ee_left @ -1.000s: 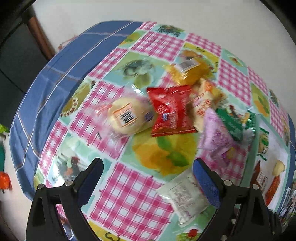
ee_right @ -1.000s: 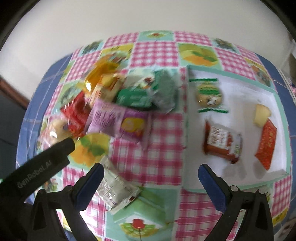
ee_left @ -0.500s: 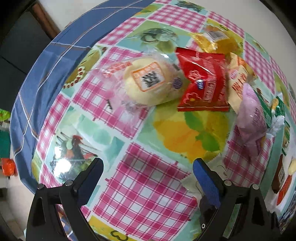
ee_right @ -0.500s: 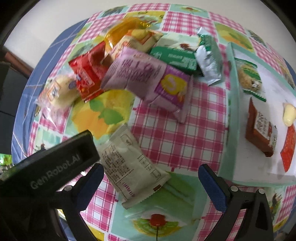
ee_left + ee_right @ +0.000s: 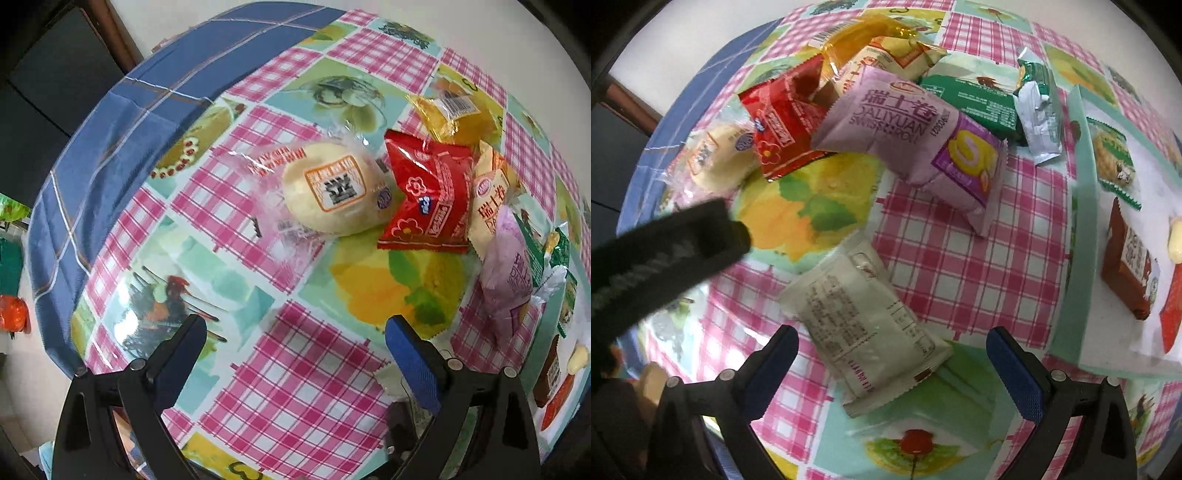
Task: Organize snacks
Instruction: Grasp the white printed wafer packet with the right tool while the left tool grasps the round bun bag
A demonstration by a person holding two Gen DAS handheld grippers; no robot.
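A heap of snack packs lies on the patterned tablecloth. In the left wrist view a clear-wrapped yellow bun [image 5: 334, 194] and a red packet [image 5: 430, 205] lie ahead of my open left gripper [image 5: 295, 338], which holds nothing. In the right wrist view a white sachet [image 5: 866, 325] lies flat between the fingers of my open right gripper [image 5: 892, 349], not clamped. Beyond it are a purple Swiss-roll pack [image 5: 916, 142], the red packet [image 5: 783, 125], the bun [image 5: 718, 158], a green pack [image 5: 975, 101] and a yellow pack [image 5: 857, 35]. The white tray [image 5: 1067, 258] on the right holds several snacks.
The left gripper's black body [image 5: 665, 254] crosses the left side of the right wrist view. The blue cloth edge [image 5: 110, 147] drops off at the table's left. A brown packet [image 5: 1130, 269] and a green-edged cookie pack [image 5: 1112, 158] lie in the tray.
Both grippers have moved lower and closer to the table. The white sachet now lies between the right gripper's fingers. The left gripper drew nearer the bun.
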